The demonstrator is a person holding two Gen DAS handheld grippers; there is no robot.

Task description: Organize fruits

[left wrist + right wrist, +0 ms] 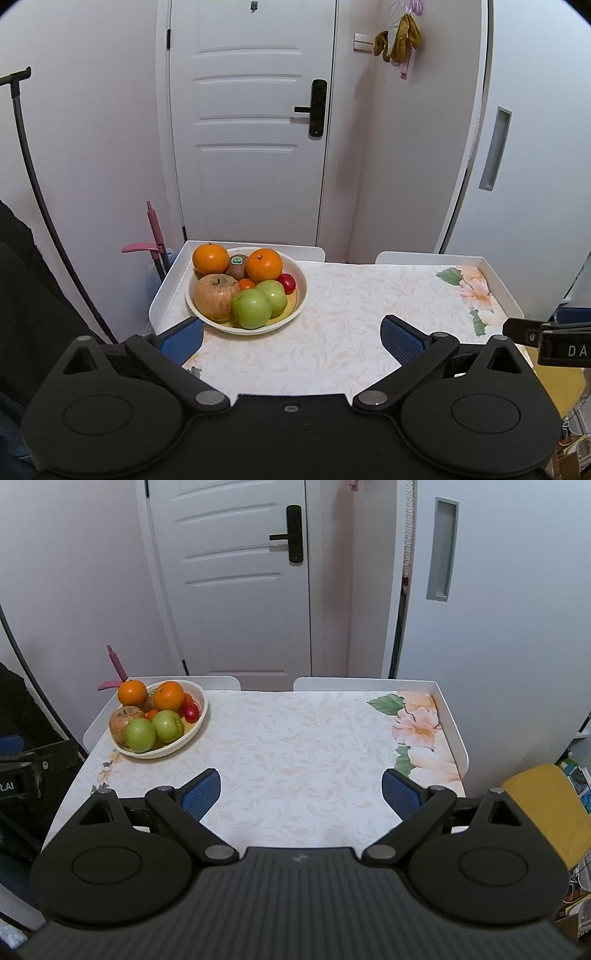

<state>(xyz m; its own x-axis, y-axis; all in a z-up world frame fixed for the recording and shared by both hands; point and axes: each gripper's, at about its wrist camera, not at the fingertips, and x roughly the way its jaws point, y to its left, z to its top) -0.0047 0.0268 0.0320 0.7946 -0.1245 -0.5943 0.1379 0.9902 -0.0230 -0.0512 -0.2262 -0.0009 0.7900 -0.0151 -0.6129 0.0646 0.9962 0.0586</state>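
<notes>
Both tools spread, empty: left tool [291, 341], right tool [301, 794]; fruit bowl [199, 716] hugs table [295, 738] far-left corner.

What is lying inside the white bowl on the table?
The bowl holds two oranges, two green apples, a russet apple, a kiwi and small red fruits. Anything underneath is hidden.

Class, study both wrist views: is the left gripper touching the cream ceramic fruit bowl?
Apart. In the left wrist view the left gripper is open, and patterned tablecloth shows between its left blue pad and the cream ceramic fruit bowl.
</notes>
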